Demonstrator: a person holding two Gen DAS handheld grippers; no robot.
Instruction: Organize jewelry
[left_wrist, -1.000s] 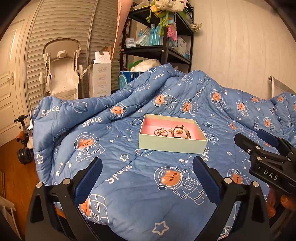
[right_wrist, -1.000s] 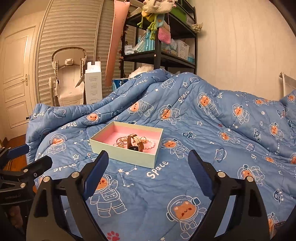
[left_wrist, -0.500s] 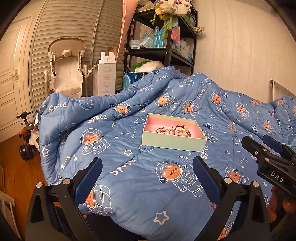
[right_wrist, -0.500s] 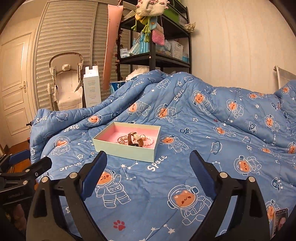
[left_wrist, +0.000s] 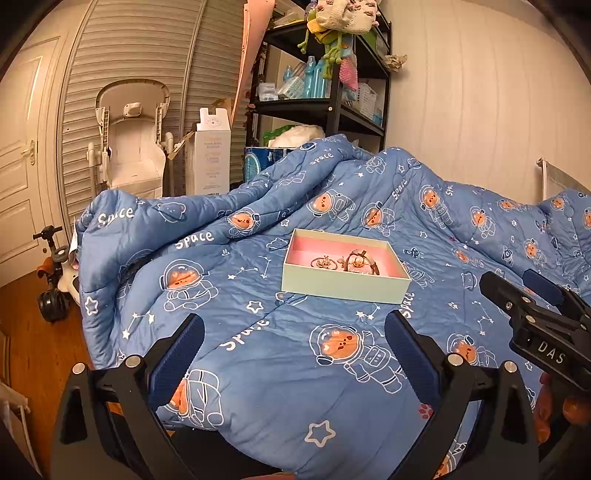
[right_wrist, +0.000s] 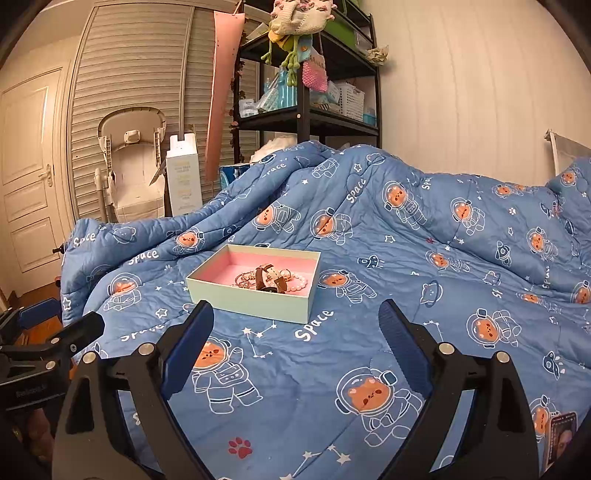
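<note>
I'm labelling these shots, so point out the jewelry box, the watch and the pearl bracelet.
jewelry box (right_wrist: 255, 301): right wrist view, front wall.
watch (right_wrist: 261, 277): right wrist view, brown strap.
pearl bracelet (right_wrist: 299, 283): right wrist view, bead loop.

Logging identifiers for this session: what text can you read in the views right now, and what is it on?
"Space" - printed repeatedly on the blue quilt.
"DAS" - label on the right tool, seen from the left wrist.
Tall white carton: print too small to read.
Left tool body: label blurred.
</note>
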